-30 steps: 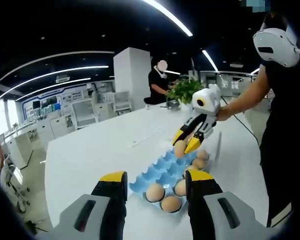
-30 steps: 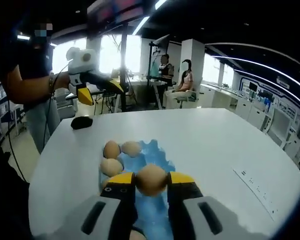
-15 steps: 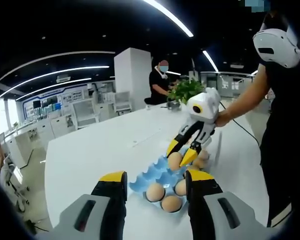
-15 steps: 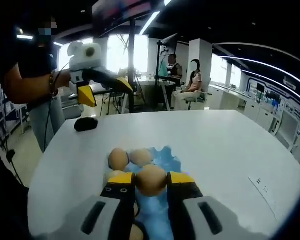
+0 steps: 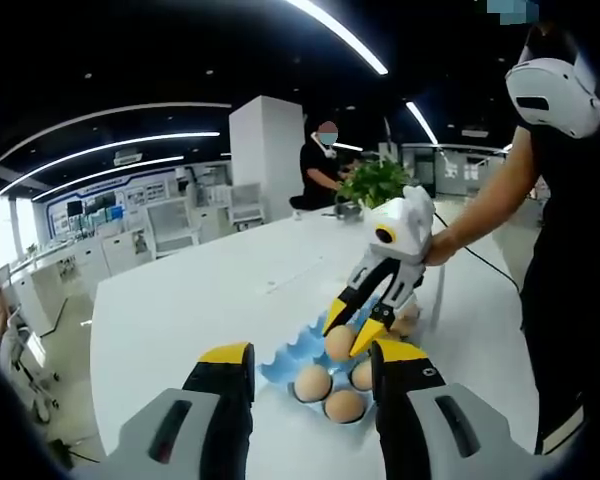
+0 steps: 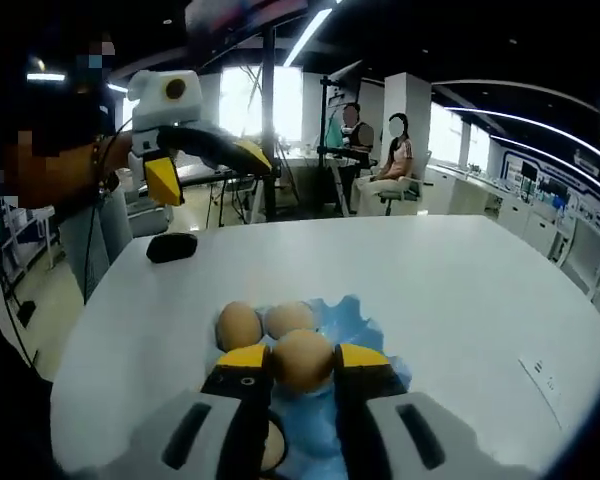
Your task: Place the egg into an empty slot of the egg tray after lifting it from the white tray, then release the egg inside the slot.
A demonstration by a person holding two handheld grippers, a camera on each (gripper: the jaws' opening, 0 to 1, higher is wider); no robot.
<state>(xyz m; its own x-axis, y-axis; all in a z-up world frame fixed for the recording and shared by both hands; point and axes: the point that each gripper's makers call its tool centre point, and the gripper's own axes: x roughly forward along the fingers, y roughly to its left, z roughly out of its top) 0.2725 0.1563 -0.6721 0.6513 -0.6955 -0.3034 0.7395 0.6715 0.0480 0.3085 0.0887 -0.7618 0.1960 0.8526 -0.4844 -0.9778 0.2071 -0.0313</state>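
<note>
Big white table in an open office, people at the far side, blue egg tray near its edge with wide bare tabletop beyond. Right gripper is clamped on an egg just above the tray, beside two seated eggs; in the left gripper view it comes in from the right over the tray. Left gripper is wide open, holding nothing, tray visible between its jaws.

Matt brown egg, glossy blue plastic egg tray.
</note>
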